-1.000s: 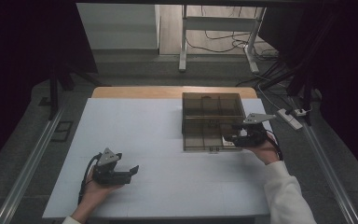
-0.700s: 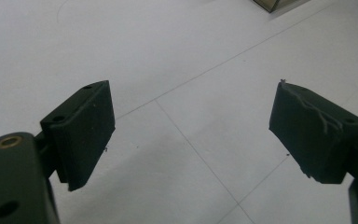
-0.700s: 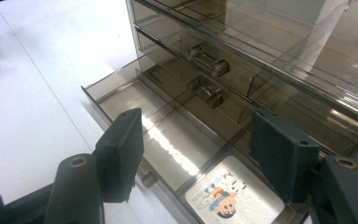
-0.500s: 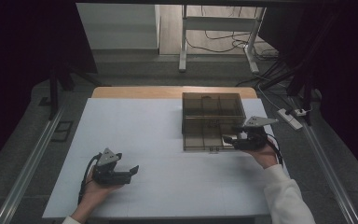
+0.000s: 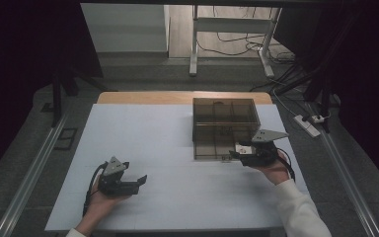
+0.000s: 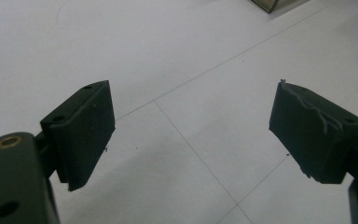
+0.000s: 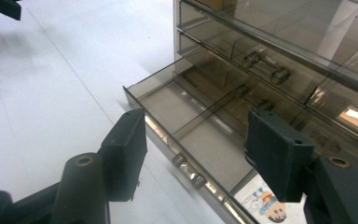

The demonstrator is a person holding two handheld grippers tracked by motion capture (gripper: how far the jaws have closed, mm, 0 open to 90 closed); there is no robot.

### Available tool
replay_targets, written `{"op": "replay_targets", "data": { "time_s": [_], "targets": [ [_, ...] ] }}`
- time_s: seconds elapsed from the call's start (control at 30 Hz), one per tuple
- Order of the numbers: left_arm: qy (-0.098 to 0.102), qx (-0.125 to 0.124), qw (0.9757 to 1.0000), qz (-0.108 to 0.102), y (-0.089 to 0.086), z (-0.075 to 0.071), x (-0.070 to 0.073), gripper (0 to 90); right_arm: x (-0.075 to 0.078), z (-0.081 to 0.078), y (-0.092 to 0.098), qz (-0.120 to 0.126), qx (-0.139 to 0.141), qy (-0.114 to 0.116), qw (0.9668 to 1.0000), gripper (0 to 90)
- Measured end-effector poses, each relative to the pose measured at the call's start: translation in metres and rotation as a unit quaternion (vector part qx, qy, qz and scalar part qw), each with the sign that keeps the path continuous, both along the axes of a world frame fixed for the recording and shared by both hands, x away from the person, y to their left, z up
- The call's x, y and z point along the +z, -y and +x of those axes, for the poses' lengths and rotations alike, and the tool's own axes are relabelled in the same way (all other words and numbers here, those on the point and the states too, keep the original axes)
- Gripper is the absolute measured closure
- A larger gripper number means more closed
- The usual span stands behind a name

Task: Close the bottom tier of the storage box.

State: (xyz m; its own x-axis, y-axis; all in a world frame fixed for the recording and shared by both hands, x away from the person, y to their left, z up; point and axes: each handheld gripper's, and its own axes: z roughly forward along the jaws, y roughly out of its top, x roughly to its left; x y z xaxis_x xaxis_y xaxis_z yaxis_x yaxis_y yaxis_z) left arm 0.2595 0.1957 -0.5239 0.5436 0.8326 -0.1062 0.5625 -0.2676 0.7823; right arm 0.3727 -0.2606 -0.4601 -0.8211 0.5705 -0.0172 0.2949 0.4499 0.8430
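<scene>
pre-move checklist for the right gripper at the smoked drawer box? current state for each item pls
1. Bottom drawer pulled part way out of the drawer box: ok.
2. Right gripper jaws free: ok; they have just been closing a little, and the pads do not press on the drawer's front knobs below them.
3. Open drawer's compartments bare: ok as far as the right gripper view shows; the back part is hidden under the drawer above.
4. Left gripper out of the way: ok, open over the bare white table, nothing between its jaws.
5. Sticker by the drawer's front: cannot tell if it lies on the table or is stuck to the box.
</scene>
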Motion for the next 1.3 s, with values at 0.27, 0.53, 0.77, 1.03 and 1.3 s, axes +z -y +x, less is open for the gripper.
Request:
{"op": "replay_targets", "data": {
  "time_s": [0.27, 0.53, 0.77, 1.03, 1.3],
  "targets": [
    [0.0, 0.0, 1.0, 0.0, 0.0, 0.0, 0.0, 14.3, -0.005, -0.003, 0.0, -0.005, 0.002, -0.013, 0.9999, 40.1],
    [0.0, -0.001, 1.0, 0.002, 0.0, 0.0, 0.0, 14.3, -0.01, -0.005, 0.001, -0.016, -0.008, -0.017, 0.9997, 44.4],
    [0.0, 0.0, 1.0, 0.003, 0.0, 0.0, 0.0, 14.3, -0.014, -0.009, 0.001, -0.03, -0.007, -0.013, 0.9995, 52.8],
    [0.0, -0.002, 1.0, 0.004, 0.0, 0.0, 0.0, 14.5, -0.017, -0.01, 0.0, -0.037, 0.002, -0.014, 0.9992, 70.7],
    [0.0, -0.003, 1.0, 0.004, 0.001, 0.0, -0.001, 14.5, -0.018, -0.01, 0.001, -0.04, 0.007, -0.015, 0.9991, 89.2]
  ]
}}
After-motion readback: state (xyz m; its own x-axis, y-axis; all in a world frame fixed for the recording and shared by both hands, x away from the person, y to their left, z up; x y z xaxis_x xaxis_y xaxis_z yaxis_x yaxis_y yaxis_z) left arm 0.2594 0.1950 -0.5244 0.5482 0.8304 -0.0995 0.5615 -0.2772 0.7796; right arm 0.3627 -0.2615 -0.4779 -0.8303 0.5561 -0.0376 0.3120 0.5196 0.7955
